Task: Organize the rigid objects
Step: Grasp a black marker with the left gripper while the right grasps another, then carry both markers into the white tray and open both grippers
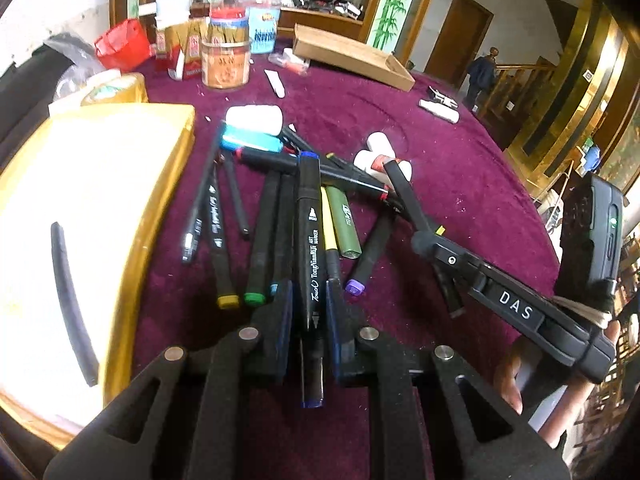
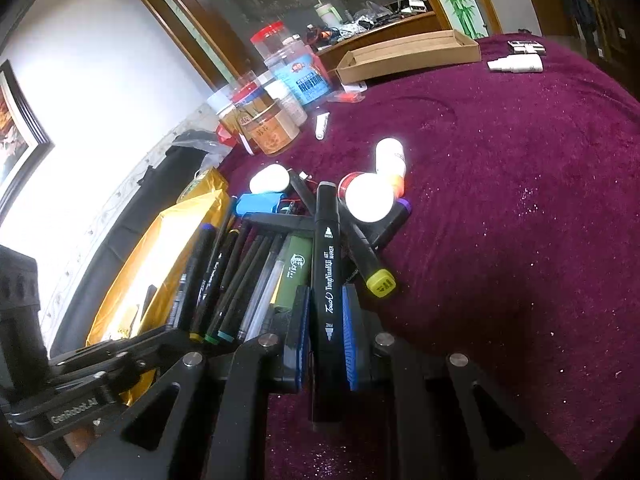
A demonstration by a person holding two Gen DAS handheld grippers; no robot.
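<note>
Several black art markers and pens lie in a heap on the purple tablecloth. My left gripper is shut on a blue-capped black marker, held lengthwise between its pads. My right gripper is shut on a grey-capped black marker. The right gripper and its marker also show in the left wrist view, reaching in from the right. A yellow tray sits left of the heap with one black pen in it.
White bottles, a blue lighter and a green tube lie among the markers. Jars, a red bag, tape and a cardboard box stand at the back.
</note>
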